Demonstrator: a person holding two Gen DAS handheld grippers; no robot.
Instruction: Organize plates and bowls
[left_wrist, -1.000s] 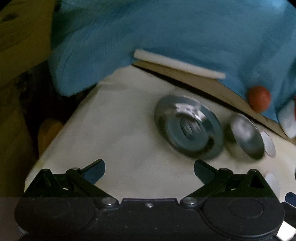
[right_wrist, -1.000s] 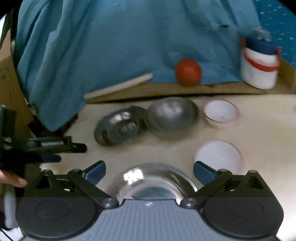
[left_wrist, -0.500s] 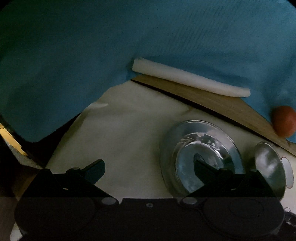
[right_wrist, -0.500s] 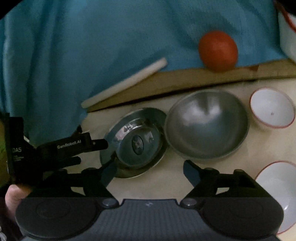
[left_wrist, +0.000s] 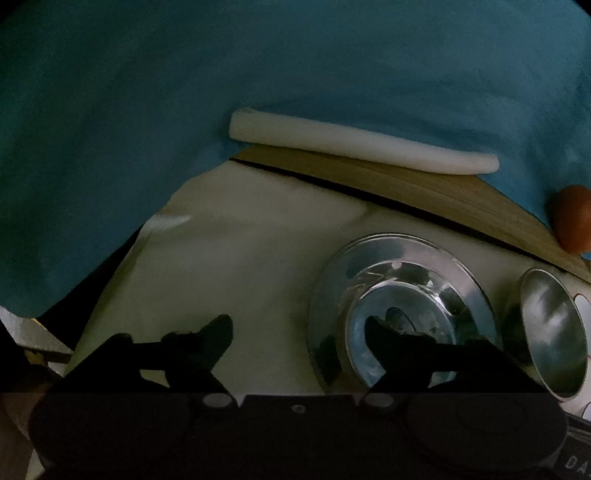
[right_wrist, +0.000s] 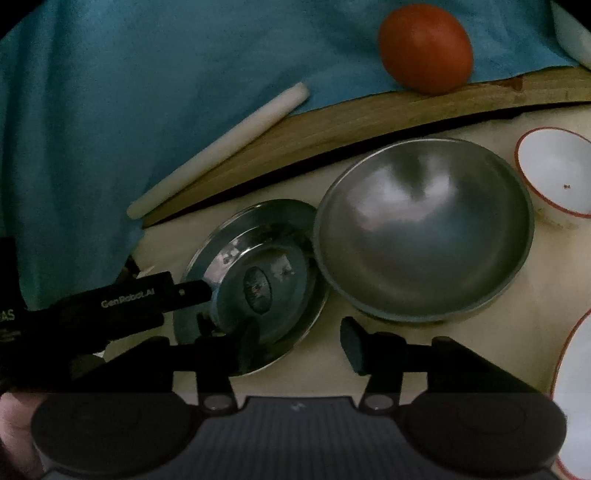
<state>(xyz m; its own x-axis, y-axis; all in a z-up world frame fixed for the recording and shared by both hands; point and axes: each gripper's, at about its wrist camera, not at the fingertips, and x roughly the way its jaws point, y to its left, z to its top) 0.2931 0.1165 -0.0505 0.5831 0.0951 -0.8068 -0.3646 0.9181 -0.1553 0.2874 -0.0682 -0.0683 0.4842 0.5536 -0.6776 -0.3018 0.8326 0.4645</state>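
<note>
A shiny steel plate (left_wrist: 399, 291) with a raised centre lies on the cream table; it also shows in the right wrist view (right_wrist: 258, 280). A large steel bowl (right_wrist: 424, 229) stands right of it, touching its rim, and shows at the right edge of the left wrist view (left_wrist: 554, 328). My left gripper (left_wrist: 299, 328) is open, its right finger over the plate's left half; it shows from the side in the right wrist view (right_wrist: 192, 299). My right gripper (right_wrist: 299, 339) is open and empty, low over the plate's near edge.
Two white red-rimmed bowls stand at the right: one at the back (right_wrist: 554, 173), one at the front edge (right_wrist: 576, 398). A red ball (right_wrist: 424, 48) and a white stick (right_wrist: 221, 147) lie on blue cloth (right_wrist: 110, 92) over a wooden board (right_wrist: 332, 125).
Both grippers moved forward and down toward the steel plate. The small steel bowl seen under the right gripper a second ago is out of view. Both stayed open.
</note>
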